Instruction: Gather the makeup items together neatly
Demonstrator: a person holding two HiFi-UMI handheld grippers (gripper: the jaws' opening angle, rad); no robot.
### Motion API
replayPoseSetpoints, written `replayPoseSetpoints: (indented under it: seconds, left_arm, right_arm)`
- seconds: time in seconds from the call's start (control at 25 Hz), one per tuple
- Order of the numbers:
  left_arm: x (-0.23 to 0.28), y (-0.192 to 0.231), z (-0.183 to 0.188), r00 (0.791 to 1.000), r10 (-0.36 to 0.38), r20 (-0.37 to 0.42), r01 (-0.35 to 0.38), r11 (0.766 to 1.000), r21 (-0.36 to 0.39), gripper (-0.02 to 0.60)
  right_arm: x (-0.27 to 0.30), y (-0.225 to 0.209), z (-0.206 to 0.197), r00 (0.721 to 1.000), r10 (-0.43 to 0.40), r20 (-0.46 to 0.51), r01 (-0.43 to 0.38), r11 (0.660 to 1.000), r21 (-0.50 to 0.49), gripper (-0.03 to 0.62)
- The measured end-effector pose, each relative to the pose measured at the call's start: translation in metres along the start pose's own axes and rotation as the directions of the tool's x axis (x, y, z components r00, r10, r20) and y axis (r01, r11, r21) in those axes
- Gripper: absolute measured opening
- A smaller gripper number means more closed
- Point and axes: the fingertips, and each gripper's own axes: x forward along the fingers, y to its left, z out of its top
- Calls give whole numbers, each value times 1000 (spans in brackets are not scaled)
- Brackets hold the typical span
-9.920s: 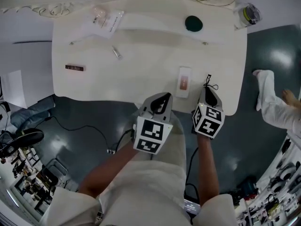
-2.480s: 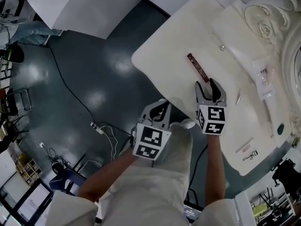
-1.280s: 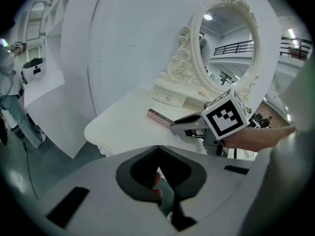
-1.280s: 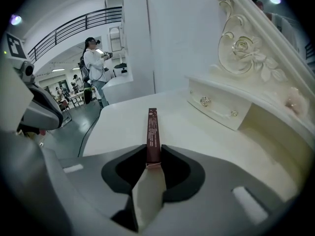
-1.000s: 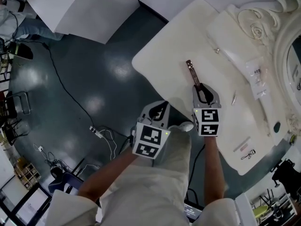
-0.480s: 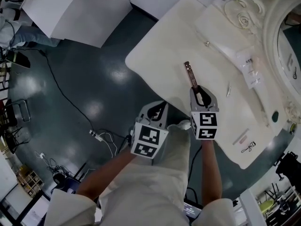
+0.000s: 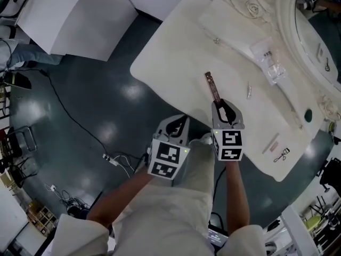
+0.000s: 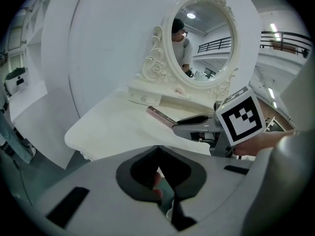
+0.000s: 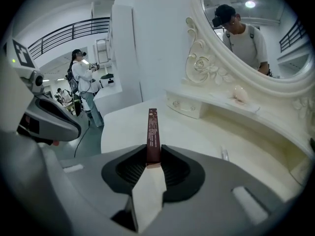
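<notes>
Our right tongs (image 7: 222, 104) are clenched on the near end of the slim brown makeup case (image 7: 212, 85), held over the table (image 7: 181, 73), well short of the mirror (image 7: 314, 25). It looks light, stiff and smooth; gripping its flat sides suits it. Our left tongs (image 7: 180, 124) are closed, empty, farther from the mirror

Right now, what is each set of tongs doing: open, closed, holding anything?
Left tongs: closed, empty.
Right tongs: closed on the slim brown makeup stick.
</notes>
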Motion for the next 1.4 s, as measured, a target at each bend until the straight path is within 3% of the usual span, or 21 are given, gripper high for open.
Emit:
replayPoseSetpoints:
  seconds: [0.72,1.4]
  left_arm:
    - [16,-65,6,995,-95,-29,98,990,106,5]
    - [40,-125,4,978,-188,-91,203,958,203,5]
  right_arm:
    - [-55,-44,-39,993,-121,13,119,986,115,89]
    - [-104,-91,-82,966,-260,-5,253,936,243,89]
